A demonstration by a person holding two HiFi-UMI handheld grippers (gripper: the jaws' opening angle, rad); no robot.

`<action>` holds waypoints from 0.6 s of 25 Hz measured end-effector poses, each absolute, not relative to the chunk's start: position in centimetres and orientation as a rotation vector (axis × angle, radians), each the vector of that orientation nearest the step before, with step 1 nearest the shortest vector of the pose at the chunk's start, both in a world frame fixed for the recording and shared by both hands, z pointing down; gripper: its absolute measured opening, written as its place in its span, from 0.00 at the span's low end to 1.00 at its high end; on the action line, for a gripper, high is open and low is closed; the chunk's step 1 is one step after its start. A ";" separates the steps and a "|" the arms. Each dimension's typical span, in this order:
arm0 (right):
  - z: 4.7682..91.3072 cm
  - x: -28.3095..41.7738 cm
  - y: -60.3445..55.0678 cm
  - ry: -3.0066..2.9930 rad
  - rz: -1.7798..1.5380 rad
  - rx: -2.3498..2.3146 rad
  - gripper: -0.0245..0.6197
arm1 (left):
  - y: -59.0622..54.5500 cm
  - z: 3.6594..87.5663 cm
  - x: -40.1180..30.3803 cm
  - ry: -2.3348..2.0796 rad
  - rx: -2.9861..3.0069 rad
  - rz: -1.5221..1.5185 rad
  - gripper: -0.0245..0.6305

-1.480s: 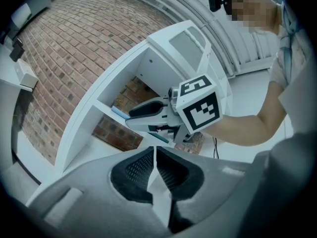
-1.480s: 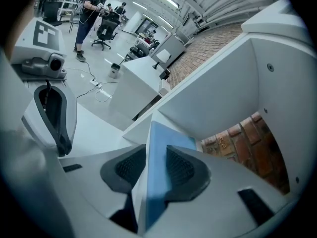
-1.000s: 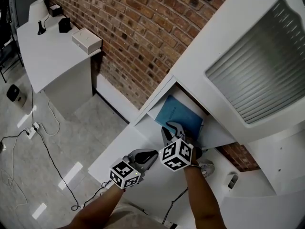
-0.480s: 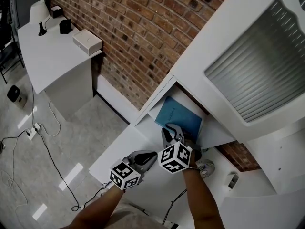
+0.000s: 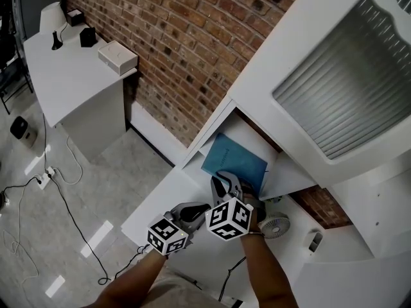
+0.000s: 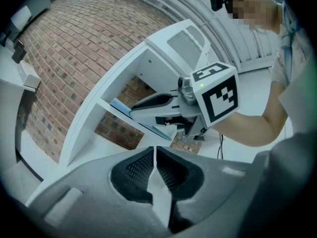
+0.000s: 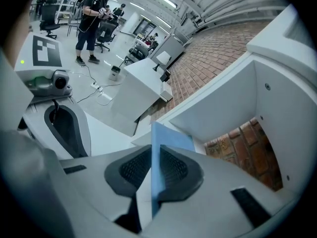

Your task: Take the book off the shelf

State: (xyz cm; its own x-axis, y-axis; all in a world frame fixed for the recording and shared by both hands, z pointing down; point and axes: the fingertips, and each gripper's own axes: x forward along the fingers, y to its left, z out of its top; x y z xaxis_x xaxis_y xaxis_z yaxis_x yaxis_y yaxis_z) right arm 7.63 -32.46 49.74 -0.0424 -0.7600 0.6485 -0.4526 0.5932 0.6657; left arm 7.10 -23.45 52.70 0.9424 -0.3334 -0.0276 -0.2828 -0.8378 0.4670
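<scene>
A thin blue book point(image 5: 232, 159) leans in the open white shelf point(image 5: 192, 161) under the cabinet. My right gripper point(image 5: 226, 179) is shut on the book's near edge; in the right gripper view the blue cover point(image 7: 167, 138) stands upright between the pads of that gripper point(image 7: 154, 165), which press on it. My left gripper point(image 5: 196, 209) hangs just left of and below the right one, outside the shelf, shut with nothing in it point(image 6: 155, 165). The left gripper view shows the right gripper point(image 6: 148, 105) reaching into the shelf at the book point(image 6: 123, 106).
A small fan point(image 5: 276, 225) lies on the white counter right of my right arm. The cabinet door with ribbed glass point(image 5: 340, 101) overhangs the shelf. A brick wall point(image 5: 186, 37) runs behind. A white desk point(image 5: 64, 76) with a box point(image 5: 117, 55) stands far left; cables cross the floor point(image 5: 58, 191).
The right gripper has drawn back a little toward me and to the left with the book, which now sticks further out of the shelf. The left gripper has hardly moved.
</scene>
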 end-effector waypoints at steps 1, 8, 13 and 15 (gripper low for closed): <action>49.6 7.4 -32.2 -1.686 -0.332 1.020 0.14 | -23.3 52.7 7.0 -0.442 2.626 -0.147 0.05; 49.7 6.5 -31.7 -1.691 -0.313 1.037 0.14 | -22.7 52.8 6.9 -0.437 2.630 -0.137 0.05; 50.0 6.5 -31.7 -1.692 -0.331 1.057 0.16 | -22.4 52.9 6.8 -0.444 2.627 -0.136 0.05; 50.2 6.6 -31.7 -1.691 -0.344 1.070 0.17 | -22.5 52.9 6.7 -0.448 2.627 -0.136 0.05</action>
State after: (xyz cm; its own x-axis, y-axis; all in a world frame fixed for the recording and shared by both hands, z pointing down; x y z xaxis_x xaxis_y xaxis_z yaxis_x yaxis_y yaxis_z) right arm 6.62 -31.70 50.18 -0.0431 -0.7856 0.6172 -0.4818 0.5575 0.6760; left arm 6.73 -22.49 52.92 0.9418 -0.3358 -0.0184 -0.2892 -0.8366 0.4652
